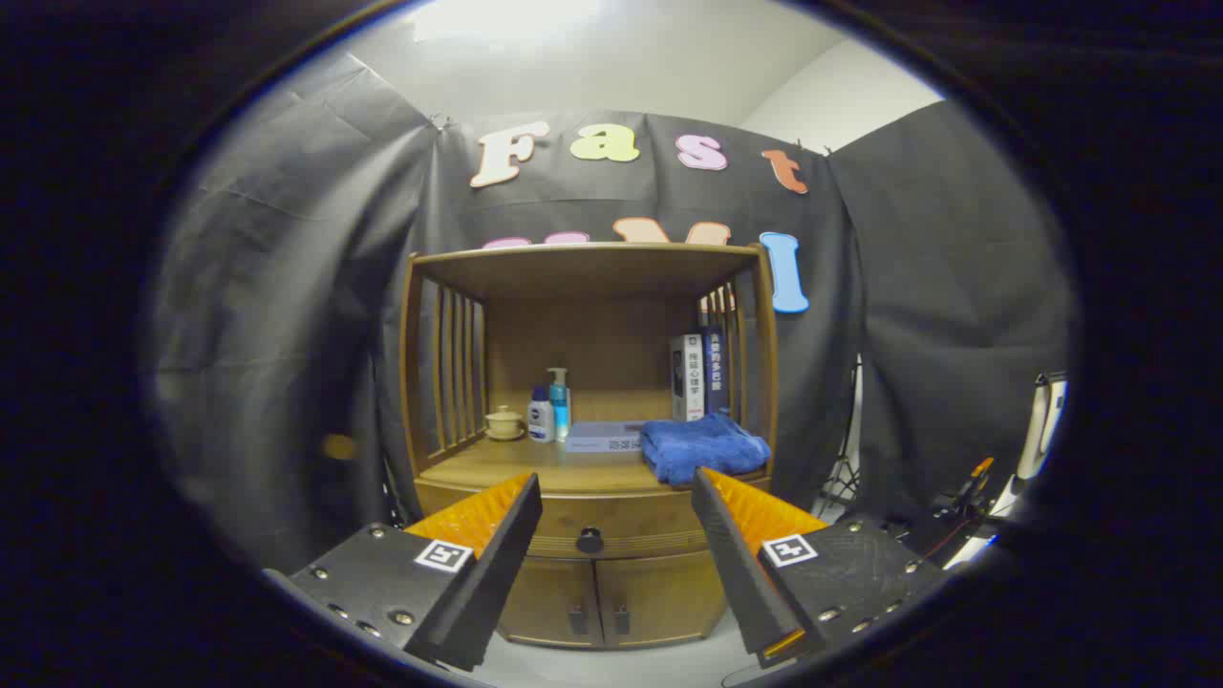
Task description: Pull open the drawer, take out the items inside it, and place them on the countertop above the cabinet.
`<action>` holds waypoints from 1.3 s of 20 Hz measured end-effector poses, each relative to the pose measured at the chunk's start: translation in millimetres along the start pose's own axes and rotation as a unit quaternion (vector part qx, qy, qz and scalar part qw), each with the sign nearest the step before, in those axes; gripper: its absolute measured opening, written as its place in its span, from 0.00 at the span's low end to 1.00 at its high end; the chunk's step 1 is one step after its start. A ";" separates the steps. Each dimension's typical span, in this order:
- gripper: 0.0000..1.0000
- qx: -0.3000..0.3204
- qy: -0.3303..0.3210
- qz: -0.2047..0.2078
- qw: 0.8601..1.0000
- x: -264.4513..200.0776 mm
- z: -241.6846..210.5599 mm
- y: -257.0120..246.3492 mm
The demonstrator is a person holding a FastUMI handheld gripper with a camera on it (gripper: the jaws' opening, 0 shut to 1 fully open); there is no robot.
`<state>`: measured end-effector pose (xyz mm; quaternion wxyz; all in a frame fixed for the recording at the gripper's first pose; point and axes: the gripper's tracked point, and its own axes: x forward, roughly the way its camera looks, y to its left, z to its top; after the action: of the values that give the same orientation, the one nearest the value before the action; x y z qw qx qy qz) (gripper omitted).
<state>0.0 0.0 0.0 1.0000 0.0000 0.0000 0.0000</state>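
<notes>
A wooden cabinet [583, 287] stands ahead against the booth wall. Its drawer [611, 521] is closed, with a dark round knob [590, 541] at the centre, seen between my fingers and some way beyond them. Above the drawer lies the countertop [535, 468], under a roofed shelf. My gripper [616, 497] is open, its fingers spread wide with nothing between them. It is held back from the cabinet, roughly level with the drawer.
On the countertop sit a folded blue towel [702, 446], a flat book [602, 436], two bottles [549, 411] and a small lidded cup [504, 421]. Upright books [697, 373] lean at the right. Two lower doors [597, 597] sit below the drawer. Cables and stands [965, 497] are at right.
</notes>
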 end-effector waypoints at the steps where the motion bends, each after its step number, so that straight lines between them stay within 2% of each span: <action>1: 0.95 -0.002 0.003 -0.004 1.000 0.2 -1.6 -1.3; 15: 0.93 0.009 0.029 -0.025 0.999 12.7 -19.8 -8.1; 20: 0.92 0.013 0.060 0.009 0.998 48.9 -51.2 13.9; 23: 0.92 0.022 0.077 0.022 0.997 85.4 -77.0 27.6; 26: 0.92 0.036 0.108 0.054 0.992 120.0 -111.3 49.1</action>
<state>120.0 49.1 -111.3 0.9921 0.0357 0.1078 0.0536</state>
